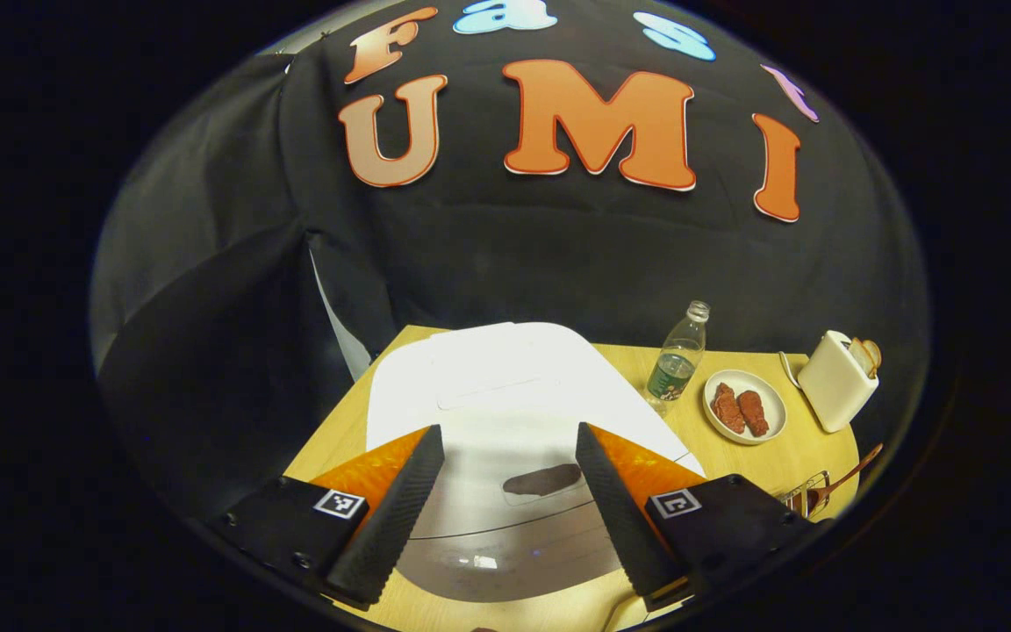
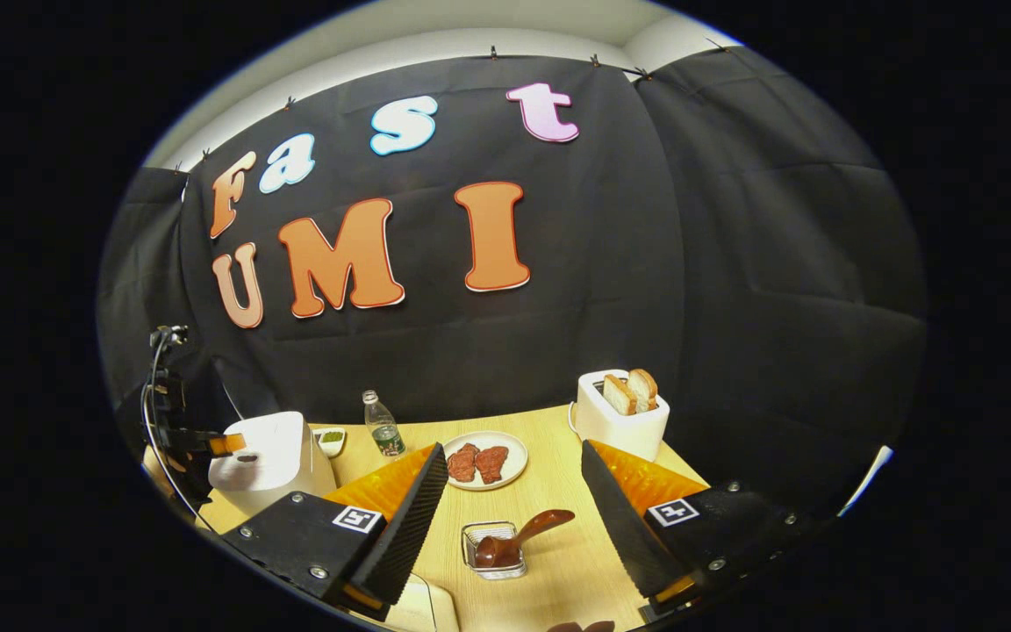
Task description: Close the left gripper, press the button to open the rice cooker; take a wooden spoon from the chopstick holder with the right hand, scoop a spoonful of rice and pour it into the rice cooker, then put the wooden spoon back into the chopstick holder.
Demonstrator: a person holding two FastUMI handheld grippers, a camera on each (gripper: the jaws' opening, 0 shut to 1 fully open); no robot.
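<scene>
Both claws gape: left (image 1: 510, 456) over rice cooker (image 1: 505, 386), right (image 2: 514, 478) above wooden spoon (image 2: 523, 535).

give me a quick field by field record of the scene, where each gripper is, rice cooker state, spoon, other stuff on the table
left hand-held gripper: open, fingers either side of the rice cooker's front, over the lid
right hand-held gripper: open, holding nothing, above the chopstick holder
rice cooker: white, lid shut
wooden spoon: lying tilted in the chopstick holder, a small wire basket
plate: two reddish pieces of food on it
bottle: upright, beside the plate
toaster: white, bread in its slots
table: light wood
</scene>
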